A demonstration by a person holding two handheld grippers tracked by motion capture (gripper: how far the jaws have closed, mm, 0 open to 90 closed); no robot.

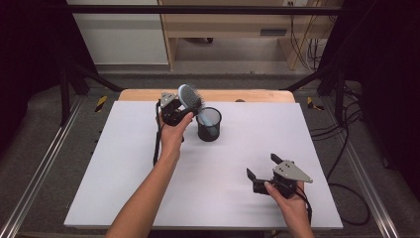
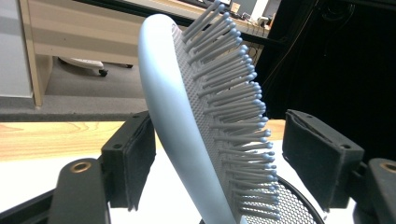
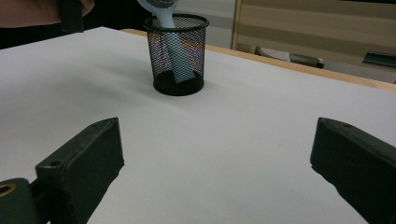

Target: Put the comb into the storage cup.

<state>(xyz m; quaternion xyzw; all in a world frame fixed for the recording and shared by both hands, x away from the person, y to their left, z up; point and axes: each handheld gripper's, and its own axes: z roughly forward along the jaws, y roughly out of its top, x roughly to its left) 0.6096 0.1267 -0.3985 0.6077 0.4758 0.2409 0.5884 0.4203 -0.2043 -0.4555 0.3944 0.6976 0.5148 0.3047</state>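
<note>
A pale blue hairbrush [image 1: 189, 95] stands tilted with its handle down in a black mesh cup [image 1: 208, 124] at the back middle of the white board. My left gripper [image 1: 186, 107] is around the brush head. In the left gripper view the brush [image 2: 163, 93] sits between the jaws: its back lies by the left pad [image 2: 135, 158], and the bristle tips stop short of the right pad [image 2: 317, 154]. My right gripper [image 1: 261, 165] rests open near the front right, with nothing between its jaws. It faces the cup [image 3: 161, 51] and the brush handle [image 3: 180, 60].
A white board [image 1: 124, 163] covers the wooden table. Black cables trail off the right side onto the floor [image 1: 346, 148]. Metal rails run along both sides. The cup is the only item standing on the board.
</note>
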